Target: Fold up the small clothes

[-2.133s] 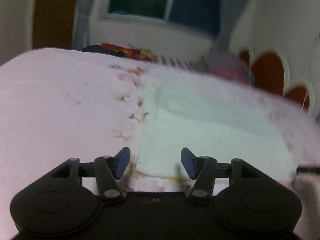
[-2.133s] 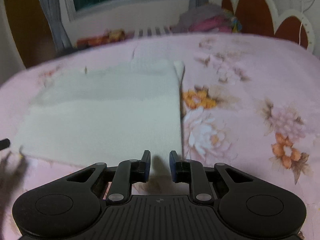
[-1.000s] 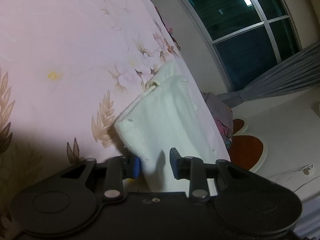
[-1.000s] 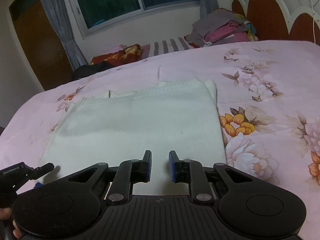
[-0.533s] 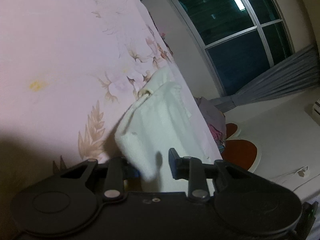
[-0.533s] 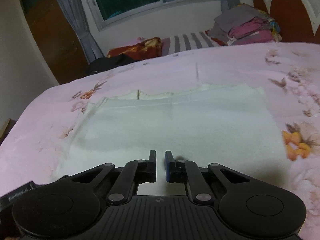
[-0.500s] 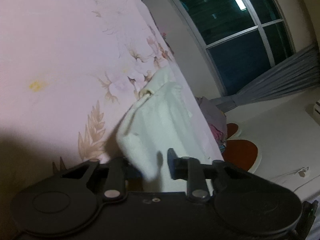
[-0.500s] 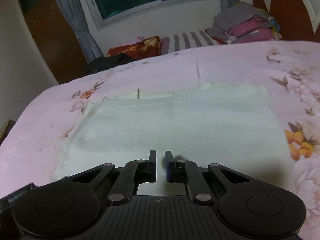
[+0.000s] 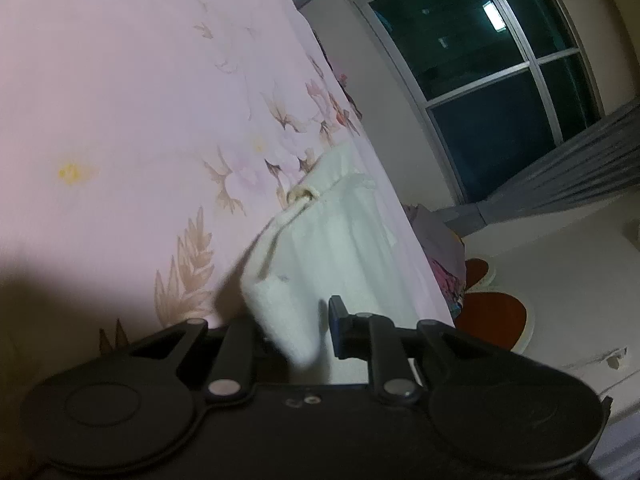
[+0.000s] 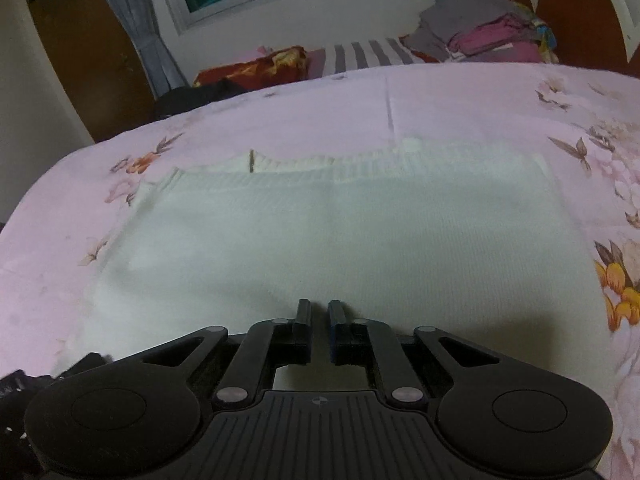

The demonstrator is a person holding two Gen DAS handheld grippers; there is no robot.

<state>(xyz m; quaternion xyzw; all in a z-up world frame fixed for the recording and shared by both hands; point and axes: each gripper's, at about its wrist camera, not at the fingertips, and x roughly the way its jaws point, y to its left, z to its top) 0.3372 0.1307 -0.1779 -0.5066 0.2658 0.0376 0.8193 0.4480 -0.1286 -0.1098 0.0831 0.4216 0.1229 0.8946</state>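
White knit fabric, the small garment, lies spread flat on the pink flowered bedspread, reaching away from the right claw toward the ribbed hem at its far edge. Over the last second the right claw has slid sideways along the near edge, from near the garment's right side toward the middle, and its 2 jaws have been closing; they now stand nearly together just over the near hem, and the right wrist view does not settle whether any cloth is pinched between them or whether they simply closed above it. The left claw has closed on the garment's near left corner: the fold of cloth fills the gap between its 2 pads and rises off the bed just ahead of them, with the rest of the fabric trailing away toward the window. Judging from this, the corner grasp is secured and the fold is about to start, probably by carrying the near edge over to the far hem. If the right claw holds nothing, the lifted edge would likely sag on that side and fold crooked.
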